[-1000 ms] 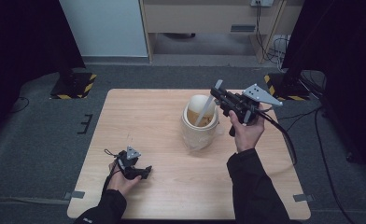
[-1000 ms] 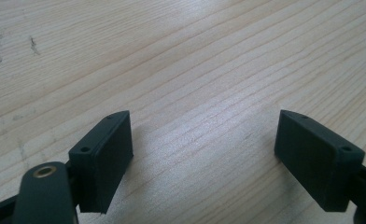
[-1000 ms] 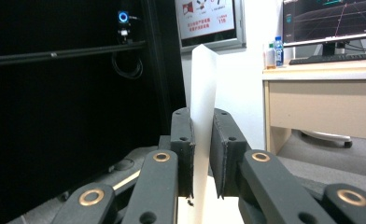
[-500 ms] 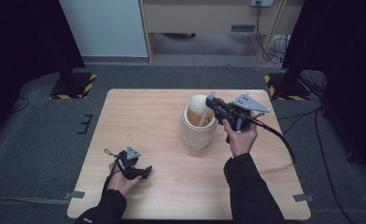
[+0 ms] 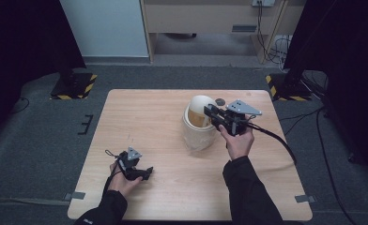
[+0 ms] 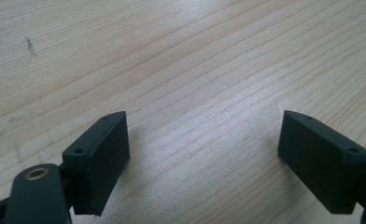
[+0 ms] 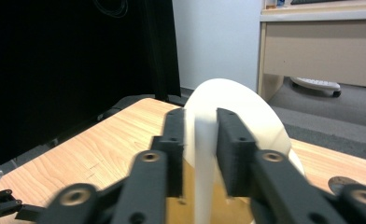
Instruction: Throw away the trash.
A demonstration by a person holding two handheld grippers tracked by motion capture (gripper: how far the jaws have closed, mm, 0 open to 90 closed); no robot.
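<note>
Since a second ago the right gripper has swung leftward toward the centre of the high view, onto the rim of the cream bucket, which stands right of centre on the wooden table; its jaws are now narrowed on the bucket's upright white lid or flap, pinching it edge-on. The left gripper rests at lower left, jaws spread wide over bare wood; judging by this, the grasp is made, and next comes a steady lift or swing of the lid without tipping the bucket.
</note>
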